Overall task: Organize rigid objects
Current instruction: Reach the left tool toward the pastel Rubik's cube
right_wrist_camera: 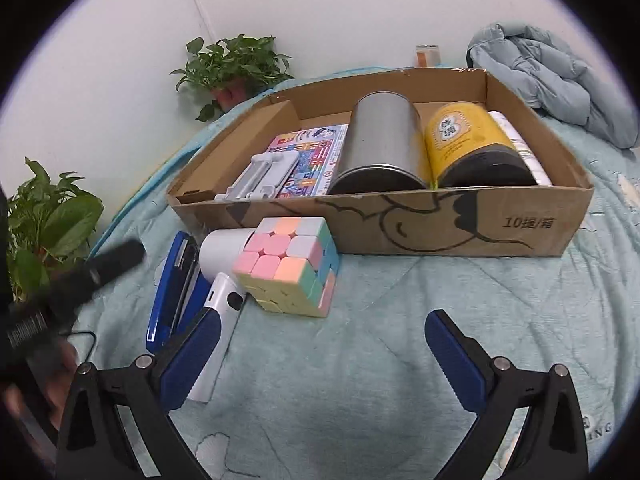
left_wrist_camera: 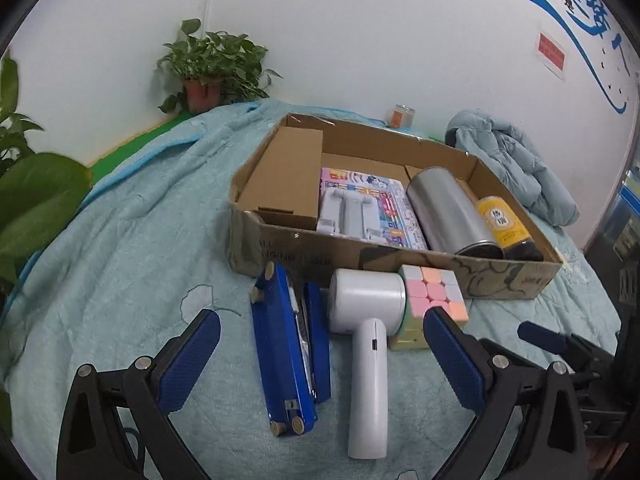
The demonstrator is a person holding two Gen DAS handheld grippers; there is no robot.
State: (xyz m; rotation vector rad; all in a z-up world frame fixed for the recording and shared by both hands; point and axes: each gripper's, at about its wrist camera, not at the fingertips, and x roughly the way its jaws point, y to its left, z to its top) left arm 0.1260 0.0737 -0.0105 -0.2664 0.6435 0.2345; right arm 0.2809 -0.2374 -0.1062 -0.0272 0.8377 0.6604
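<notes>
We count the box [right_wrist_camera: 440, 236] mostly packed; stapler [left_wrist_camera: 288, 344], white gadget [left_wrist_camera: 366, 344], cube [right_wrist_camera: 292, 264] remain outside. Left hand-held gripper [left_wrist_camera: 320, 360] and right hand-held gripper [right_wrist_camera: 320, 360] gape wide, empty.

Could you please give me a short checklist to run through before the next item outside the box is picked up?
1. Left tool open and empty: ok, both blue pads clear of everything.
2. Right tool open and empty: ok, only the teal quilt lies between its pads.
3. Items still outside the brown cardboard box: not ok; the blue folding multi-tool, white handheld device and pastel puzzle cube lie on the quilt.
4. Clearance for gripping: not ok; the three lie pressed close together.
5. Free space in the box: cannot tell; the silver cylindrical tin, yellow-labelled can and other contents fill much of it.
</notes>
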